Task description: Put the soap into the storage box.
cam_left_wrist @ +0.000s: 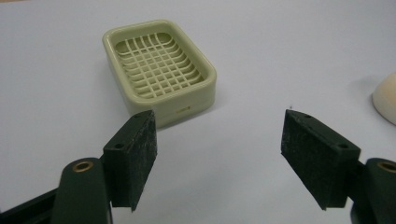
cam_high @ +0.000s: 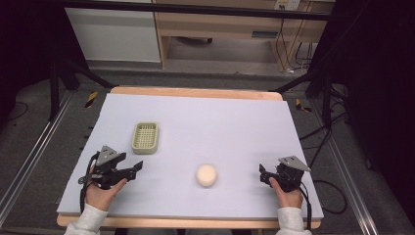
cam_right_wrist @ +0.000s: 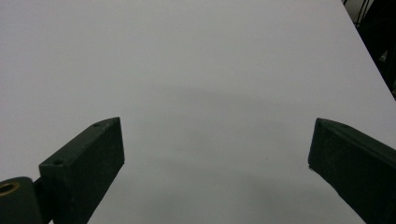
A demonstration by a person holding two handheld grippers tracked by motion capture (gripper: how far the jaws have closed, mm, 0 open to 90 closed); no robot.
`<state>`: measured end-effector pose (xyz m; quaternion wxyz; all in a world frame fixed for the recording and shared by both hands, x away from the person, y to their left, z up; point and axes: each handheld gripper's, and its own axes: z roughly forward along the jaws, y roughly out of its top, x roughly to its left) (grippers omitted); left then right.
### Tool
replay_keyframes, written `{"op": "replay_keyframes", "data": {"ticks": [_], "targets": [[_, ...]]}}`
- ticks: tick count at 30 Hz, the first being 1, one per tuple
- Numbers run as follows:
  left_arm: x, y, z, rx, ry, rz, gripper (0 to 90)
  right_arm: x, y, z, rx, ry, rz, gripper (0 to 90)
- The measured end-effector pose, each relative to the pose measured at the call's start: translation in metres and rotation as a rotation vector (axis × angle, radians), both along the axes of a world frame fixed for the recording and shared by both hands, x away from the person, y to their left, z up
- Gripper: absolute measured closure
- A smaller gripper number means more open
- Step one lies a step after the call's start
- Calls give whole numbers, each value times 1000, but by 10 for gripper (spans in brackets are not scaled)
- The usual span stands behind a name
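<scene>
A pale green soap dish (cam_high: 145, 137) with a grid bottom lies on the left half of the table, empty. A round cream soap bar (cam_high: 206, 175) rests near the middle front. My left gripper (cam_high: 137, 169) hovers at the front left, below the dish and left of the soap, held by a hand. In the left gripper view its jaws (cam_left_wrist: 219, 122) stand open with nothing between them; the dish (cam_left_wrist: 159, 70) lies just ahead and the soap (cam_left_wrist: 385, 98) peeks in at the right edge. My right gripper (cam_high: 263, 174) sits at the front right, right of the soap, open (cam_right_wrist: 217, 130) over bare mat.
A pale lilac mat (cam_high: 220, 122) covers the wooden table (cam_high: 195, 92). Dark frame legs and cables (cam_high: 323, 132) run along the floor beside the right edge. Wooden furniture (cam_high: 220, 24) stands beyond the far edge.
</scene>
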<state>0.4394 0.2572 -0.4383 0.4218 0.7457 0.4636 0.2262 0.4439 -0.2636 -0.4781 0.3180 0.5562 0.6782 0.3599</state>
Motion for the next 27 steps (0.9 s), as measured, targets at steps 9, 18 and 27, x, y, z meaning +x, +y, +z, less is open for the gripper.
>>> {"op": "replay_keyframes", "data": {"ticks": [9,18,27], "targets": [[-2,-9,1,2,-2,-22,255,2,3,1,4,4,-1,40],[-2,-18,2,10,-1,-50,244,2,3,1,1,-2,-3,40],[0,-26,4,18,7,-78,233,3,4,1,3,4,-1,40]]}}
